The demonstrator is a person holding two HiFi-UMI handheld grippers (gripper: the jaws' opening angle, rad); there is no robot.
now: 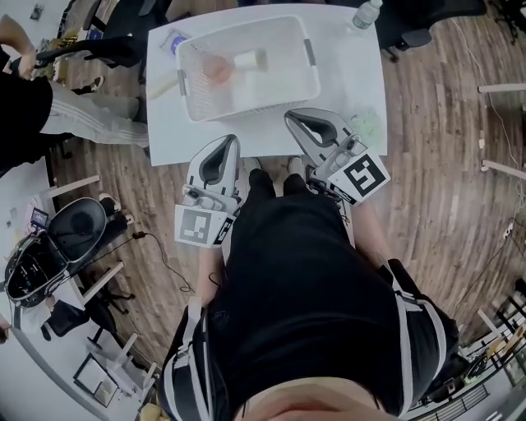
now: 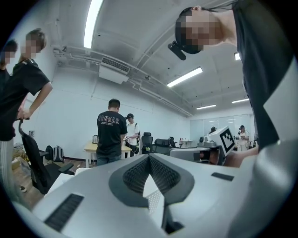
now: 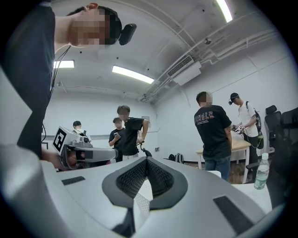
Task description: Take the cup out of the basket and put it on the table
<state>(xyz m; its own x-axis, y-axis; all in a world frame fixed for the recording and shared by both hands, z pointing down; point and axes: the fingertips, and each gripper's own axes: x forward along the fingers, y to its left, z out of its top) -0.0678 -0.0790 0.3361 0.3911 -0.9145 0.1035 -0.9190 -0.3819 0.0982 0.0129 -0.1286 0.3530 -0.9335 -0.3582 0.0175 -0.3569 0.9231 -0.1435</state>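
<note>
Cup [image 1: 249, 59] is seen on its side in basket [image 1: 311, 57] — axis left-right — at the far side; right gripper [image 1: 296, 117], closed and empty, is judged slightly nearer than left gripper [image 1: 225, 141], likewise closed.

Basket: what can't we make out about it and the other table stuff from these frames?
- Head view: the cup and an orange thing in the basket are small and washed out. What the orange thing is stays unclear.
- Head view: bottle is tiny at the top edge, label unreadable.
- Head view: blue-topped thing beside the basket is too small to identify.
- Gripper views: left fingers and right fingers block the basket, bar a sliver of mesh.
</note>
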